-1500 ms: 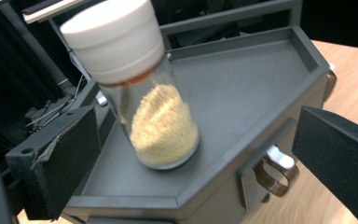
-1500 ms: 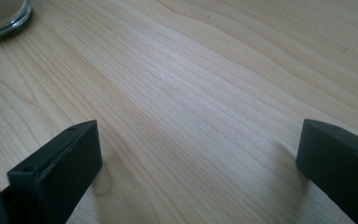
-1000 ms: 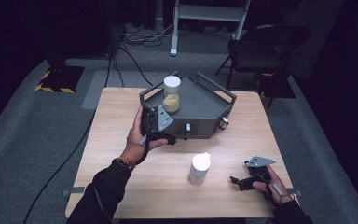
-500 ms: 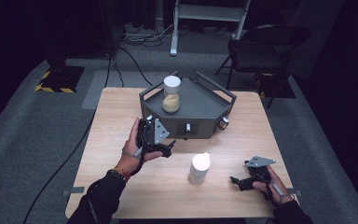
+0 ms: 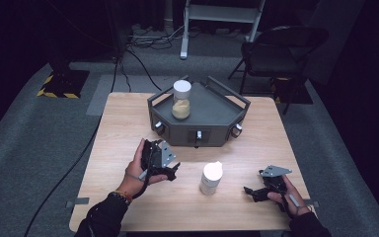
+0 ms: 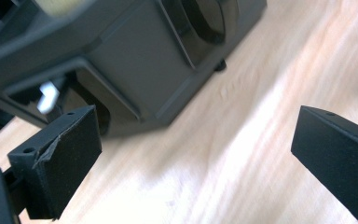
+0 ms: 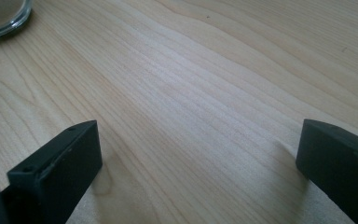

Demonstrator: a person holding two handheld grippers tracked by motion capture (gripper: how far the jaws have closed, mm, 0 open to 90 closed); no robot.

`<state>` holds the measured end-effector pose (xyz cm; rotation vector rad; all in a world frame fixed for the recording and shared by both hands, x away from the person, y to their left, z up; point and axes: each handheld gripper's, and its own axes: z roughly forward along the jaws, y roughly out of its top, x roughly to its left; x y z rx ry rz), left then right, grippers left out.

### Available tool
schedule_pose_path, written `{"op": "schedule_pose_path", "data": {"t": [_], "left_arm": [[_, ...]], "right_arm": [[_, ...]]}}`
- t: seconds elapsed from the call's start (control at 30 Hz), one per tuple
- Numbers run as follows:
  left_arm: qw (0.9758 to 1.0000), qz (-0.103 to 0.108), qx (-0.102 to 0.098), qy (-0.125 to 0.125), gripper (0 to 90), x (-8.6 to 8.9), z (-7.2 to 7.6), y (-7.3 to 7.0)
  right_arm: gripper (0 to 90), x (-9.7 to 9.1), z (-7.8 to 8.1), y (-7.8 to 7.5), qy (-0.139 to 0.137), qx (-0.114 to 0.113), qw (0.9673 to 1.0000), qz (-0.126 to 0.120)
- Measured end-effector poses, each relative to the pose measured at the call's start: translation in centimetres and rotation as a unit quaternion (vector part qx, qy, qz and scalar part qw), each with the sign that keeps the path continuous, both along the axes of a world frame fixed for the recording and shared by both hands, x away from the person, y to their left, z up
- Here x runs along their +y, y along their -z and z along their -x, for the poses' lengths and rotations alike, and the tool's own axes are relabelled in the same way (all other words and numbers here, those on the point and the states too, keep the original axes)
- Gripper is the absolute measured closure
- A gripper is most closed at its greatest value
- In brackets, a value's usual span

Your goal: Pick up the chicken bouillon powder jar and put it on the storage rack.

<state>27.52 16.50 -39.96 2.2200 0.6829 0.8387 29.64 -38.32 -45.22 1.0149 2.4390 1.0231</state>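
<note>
Wooden counter (image 5: pixel 128 123) carries a dark grey angular tray (image 5: pixel 217 116) at its far middle. A white-lidded jar of tan powder (image 5: pixel 181 99) stands upright on the tray's left part. Near side of the tray, well apart from it: a white bottle (image 5: pixel 210 177), upright on the counter. Left gripper (image 5: pixel 162 163) lies left of the bottle, jaws apart, empty, pointed at the tray's front wall. Right gripper (image 5: pixel 249 191) rests low to the right of the bottle, jaws apart over bare wood; the bottle stands outside both gaps.
</note>
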Motion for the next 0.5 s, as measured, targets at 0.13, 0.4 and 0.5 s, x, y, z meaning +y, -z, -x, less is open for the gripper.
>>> {"op": "schedule_pose_path", "data": {"t": [0.13,0.4,0.5], "left_arm": [[0.9999,-0.005,0.009,-0.005,1.0,0.6,0.5,0.7],[0.9995,-0.003,0.022,-0.022,1.0,1.8,1.2,2.1],[0.9992,0.003,0.030,-0.026,1.0,2.1,1.3,2.5]], "right_arm": [[0.0,0.0,0.0,0.0,0.000,0.000,1.0000,0.000],[0.0,0.0,0.0,0.0,0.000,0.000,1.0000,0.000],[0.0,0.0,0.0,0.0,0.000,0.000,1.0000,0.000]]}}
